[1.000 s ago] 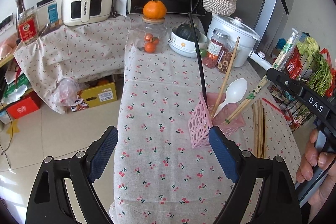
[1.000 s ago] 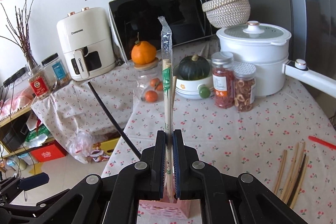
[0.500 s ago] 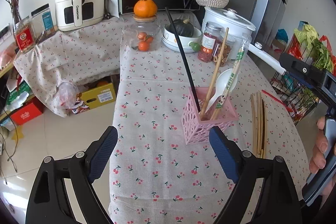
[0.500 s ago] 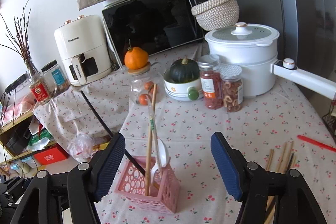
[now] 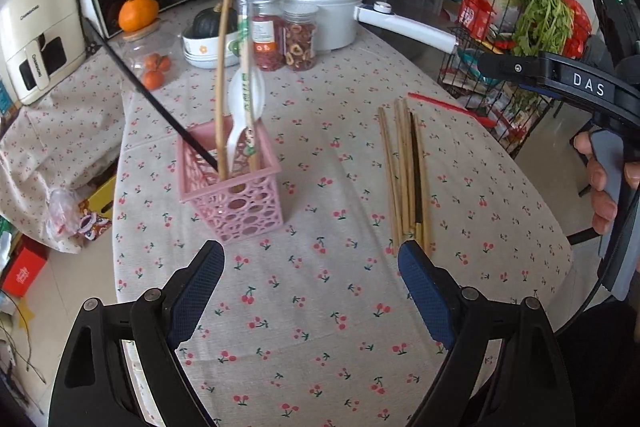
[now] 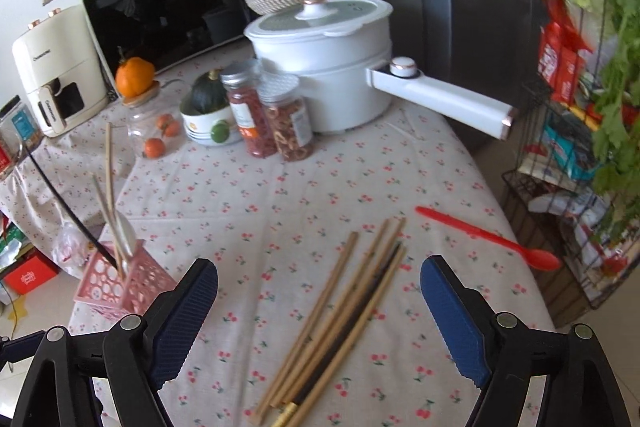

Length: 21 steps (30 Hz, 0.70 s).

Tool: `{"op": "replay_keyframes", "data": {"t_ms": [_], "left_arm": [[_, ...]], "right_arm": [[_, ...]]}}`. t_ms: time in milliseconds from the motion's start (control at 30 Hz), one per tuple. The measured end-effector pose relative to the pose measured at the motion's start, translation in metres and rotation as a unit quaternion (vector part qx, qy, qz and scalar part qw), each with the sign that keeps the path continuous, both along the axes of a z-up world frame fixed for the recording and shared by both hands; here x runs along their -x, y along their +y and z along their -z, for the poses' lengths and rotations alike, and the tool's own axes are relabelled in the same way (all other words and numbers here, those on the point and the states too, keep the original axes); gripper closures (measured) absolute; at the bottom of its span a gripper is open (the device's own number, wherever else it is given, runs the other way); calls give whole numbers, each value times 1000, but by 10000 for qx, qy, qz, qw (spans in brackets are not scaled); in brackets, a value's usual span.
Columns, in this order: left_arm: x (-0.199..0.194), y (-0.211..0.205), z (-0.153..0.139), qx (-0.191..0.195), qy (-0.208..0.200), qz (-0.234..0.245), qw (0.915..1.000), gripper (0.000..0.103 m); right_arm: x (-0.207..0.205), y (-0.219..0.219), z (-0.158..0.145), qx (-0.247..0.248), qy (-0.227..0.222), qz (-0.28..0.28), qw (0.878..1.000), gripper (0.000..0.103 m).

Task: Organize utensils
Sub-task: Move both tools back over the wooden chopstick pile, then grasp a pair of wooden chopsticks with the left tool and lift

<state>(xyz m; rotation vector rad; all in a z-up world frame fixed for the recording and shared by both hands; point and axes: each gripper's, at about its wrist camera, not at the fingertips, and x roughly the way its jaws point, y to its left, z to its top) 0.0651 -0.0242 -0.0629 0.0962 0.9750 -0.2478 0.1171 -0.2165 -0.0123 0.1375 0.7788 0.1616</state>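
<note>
Blue-padded jaws of the right gripper (image 6: 319, 301) have just been opening and now stand wide, nothing between them, above the loose chopsticks (image 6: 340, 315) lying on the cherry-print tablecloth (image 6: 320, 187). Left gripper (image 5: 311, 289) likewise spread and empty. Pink basket (image 5: 234, 195), left of the chopsticks, holds upright chopsticks and a white spoon (image 5: 244, 107). Red spoon (image 6: 488, 239) lies right of the chopsticks.

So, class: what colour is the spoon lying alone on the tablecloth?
Red spoon, clearest in the right wrist view.
</note>
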Motion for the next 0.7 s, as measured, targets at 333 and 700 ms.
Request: {"op": "replay_keyframes", "data": {"t_ms": [333,700], "left_arm": [[-75,-102,41,-216,611,279,9975,31],[-190,-135,84,-55,1013,-163,9947,65]], "right_arm": [[-16,-90,47,4,945,779,9925,16],[-37,-116,82,-301,1642,875,9821,16]]}}
